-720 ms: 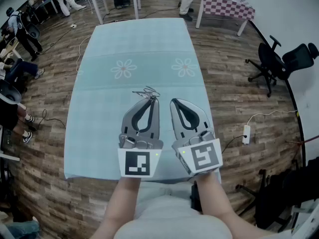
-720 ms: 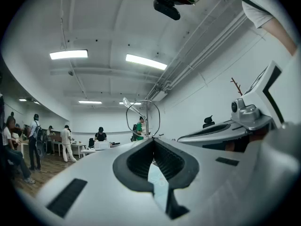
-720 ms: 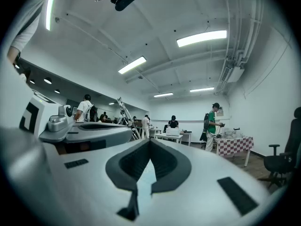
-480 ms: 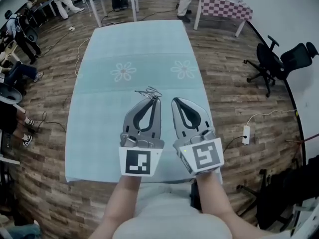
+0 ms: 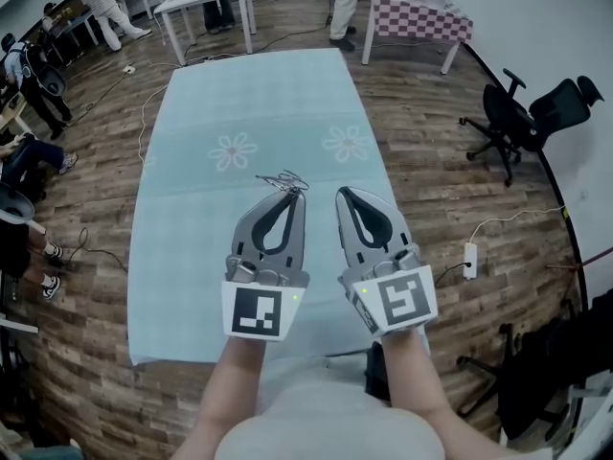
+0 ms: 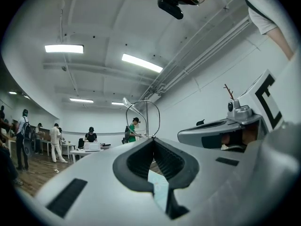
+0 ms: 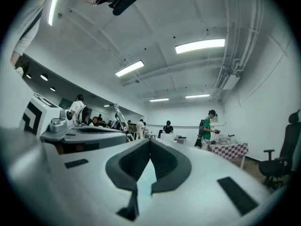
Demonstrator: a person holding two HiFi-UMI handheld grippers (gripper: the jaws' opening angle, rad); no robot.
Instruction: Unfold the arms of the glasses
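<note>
**Wire glasses gripped above blue table**

A table (image 5: 192, 151) draped in pale blue cloth with two flower prints fills the centre of the head view. At lower centre, the left gripper (image 5: 291, 194) has its jaws pinched on the thin wire glasses (image 5: 283, 179), which are held at its tips over the cloth. Just right of it, the right gripper (image 5: 344, 194) has its jaws fully together and nothing between them.

Scanning all three views: no word, number or brand name reads anywhere. The only signs are the coded squares. One black-and-white square marker (image 5: 257, 311) sits on the cube of the left tool (image 5: 291, 193), and a second marker (image 5: 397, 301) on the cube of the right tool (image 5: 344, 194). Both are blocky patterns, not letters.
</note>
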